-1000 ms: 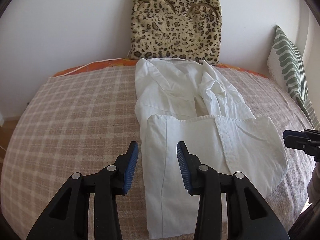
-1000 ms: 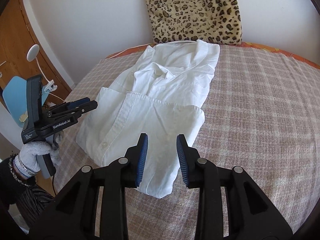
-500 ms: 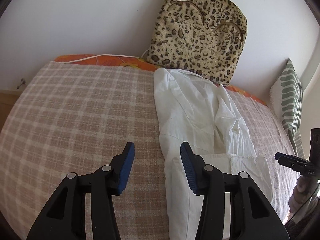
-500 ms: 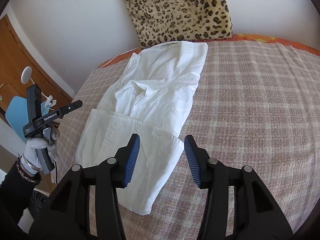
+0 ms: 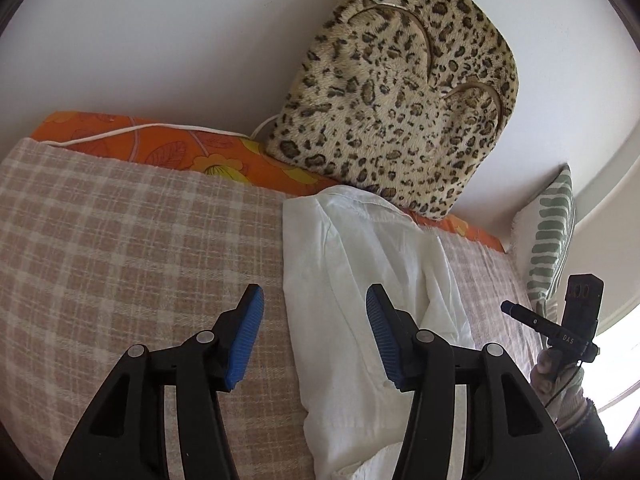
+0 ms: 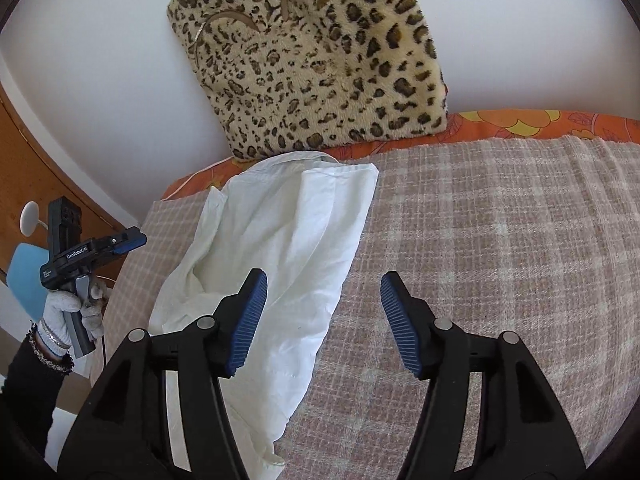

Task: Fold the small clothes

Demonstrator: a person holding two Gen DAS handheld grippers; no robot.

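My left gripper (image 5: 315, 336) is open about halfway, and nothing is between its blue pads (image 5: 247, 336). Its jaws have just been opening. My right gripper (image 6: 323, 322) is open a bit wider, and it holds nothing too. Its jaws have just been opening as well.

The white shirt (image 5: 360, 280) lies on the checked blanket (image 5: 120, 248) on the bed. It is partly folded into a long, narrow shape. In my left view, the shirt runs from 12 o'clock down to 6 o'clock, and its long left edge shows in the gap between my pads. My left pad hangs over bare blanket and my right pad hangs over the shirt. I cannot tell if the pads touch the cloth.

In my right view, the shirt (image 6: 288, 256) goes from 12 o'clock down to 7 o'clock. My left pad (image 6: 248, 320) is over the shirt and my right pad is over the blanket.

The top end of the shirt is just beside the spotty leopard cushion (image 5: 400, 92), which leans on the white wall. An orange flowery sheet (image 5: 160, 148) peeks out at the top edge of the blanket. A green striped pillow (image 5: 552, 248) stands at 3 o'clock in my left view.

In my right view, my gloved left hand (image 6: 74, 312) holds its gripper at 9 o'clock, off the side of the bed.
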